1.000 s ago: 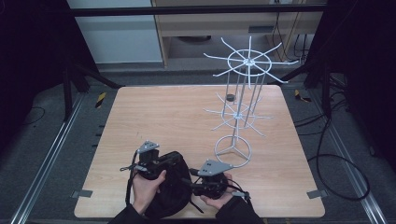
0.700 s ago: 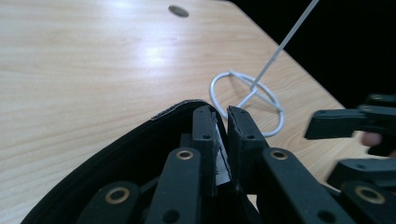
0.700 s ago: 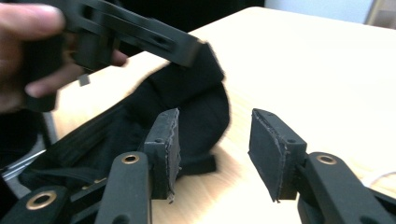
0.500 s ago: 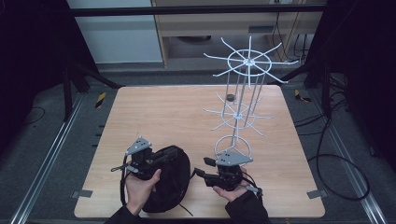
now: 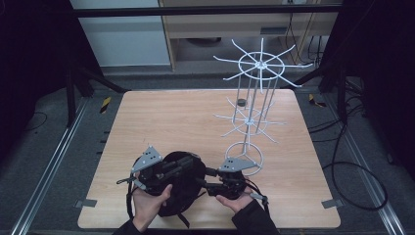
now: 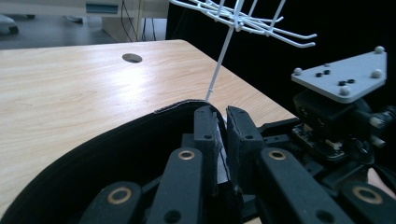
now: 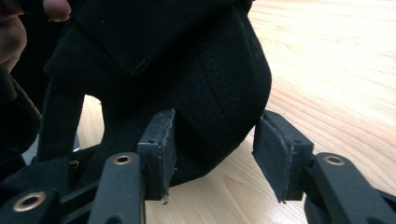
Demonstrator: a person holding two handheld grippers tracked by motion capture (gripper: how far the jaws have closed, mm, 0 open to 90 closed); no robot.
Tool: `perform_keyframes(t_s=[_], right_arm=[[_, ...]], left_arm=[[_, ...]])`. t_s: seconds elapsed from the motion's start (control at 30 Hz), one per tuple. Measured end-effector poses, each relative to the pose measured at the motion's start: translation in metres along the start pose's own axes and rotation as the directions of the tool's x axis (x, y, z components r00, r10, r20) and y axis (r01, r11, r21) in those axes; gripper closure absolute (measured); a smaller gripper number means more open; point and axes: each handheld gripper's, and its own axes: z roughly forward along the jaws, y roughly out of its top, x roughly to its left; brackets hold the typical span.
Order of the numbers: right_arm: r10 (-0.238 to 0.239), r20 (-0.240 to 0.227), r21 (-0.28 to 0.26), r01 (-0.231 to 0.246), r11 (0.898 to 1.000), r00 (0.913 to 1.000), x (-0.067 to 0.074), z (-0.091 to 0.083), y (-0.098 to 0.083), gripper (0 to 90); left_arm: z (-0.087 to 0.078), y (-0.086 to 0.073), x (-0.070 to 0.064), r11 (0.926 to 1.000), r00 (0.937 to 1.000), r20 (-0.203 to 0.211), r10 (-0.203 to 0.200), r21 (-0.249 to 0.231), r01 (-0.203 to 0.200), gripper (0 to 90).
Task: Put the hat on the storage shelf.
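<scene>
Table (image 5: pixel 171 112): wooden top, under both grippers.
Wire rack (image 5: pixel 254 98): white, stands beyond the right gripper, its ring base just behind it.
Black cap (image 5: pixel 183 183): between the two grippers, at the table's near edge.
Left gripper (image 6: pixel 222 128): jaws pressed together, pinching the cap's edge.
Right gripper (image 7: pixel 215 149): jaws spread, have just been closing; cap's rounded part sits between them, touching one pad only.

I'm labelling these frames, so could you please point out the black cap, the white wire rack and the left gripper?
black cap (image 7: pixel 210 84): right gripper view, on its fabric crown.
white wire rack (image 5: pixel 260 64): high view, on its top hub.
left gripper (image 6: pixel 222 133): left gripper view, between its jaws' tips.
</scene>
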Motion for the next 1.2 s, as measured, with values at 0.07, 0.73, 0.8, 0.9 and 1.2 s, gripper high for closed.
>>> perform_keyframes(t_s=[0.07,0.73,0.8,0.9,1.2], right_arm=[[0.004,-0.008,0.001,-0.004,1.000,1.0000,-0.001,-0.002,0.000,72.7],[-0.178,0.173,0.018,0.178,0.984,0.9687,0.017,-0.025,0.023,87.1],[-0.180,0.168,0.019,0.180,0.984,0.9692,0.017,-0.025,0.023,87.1],[-0.189,0.157,0.019,0.189,0.982,0.9692,0.019,-0.024,0.024,87.0],[-0.168,0.132,-0.024,0.173,0.985,0.9769,0.016,-0.024,0.023,68.0]], left_arm=[[0.000,0.000,0.000,1.0000,0.9999,0.010,0.004,-0.002,-0.004,82.9],[-0.003,0.002,0.007,0.9991,0.9991,0.016,0.039,0.015,-0.039,73.0],[0.002,0.000,0.007,0.9985,0.9989,0.028,0.038,0.038,-0.039,67.9],[0.006,-0.002,0.006,0.9978,0.9987,0.030,0.041,0.052,-0.042,66.4],[-0.003,0.002,0.010,0.9987,0.9991,0.034,0.026,0.044,-0.027,81.1]])
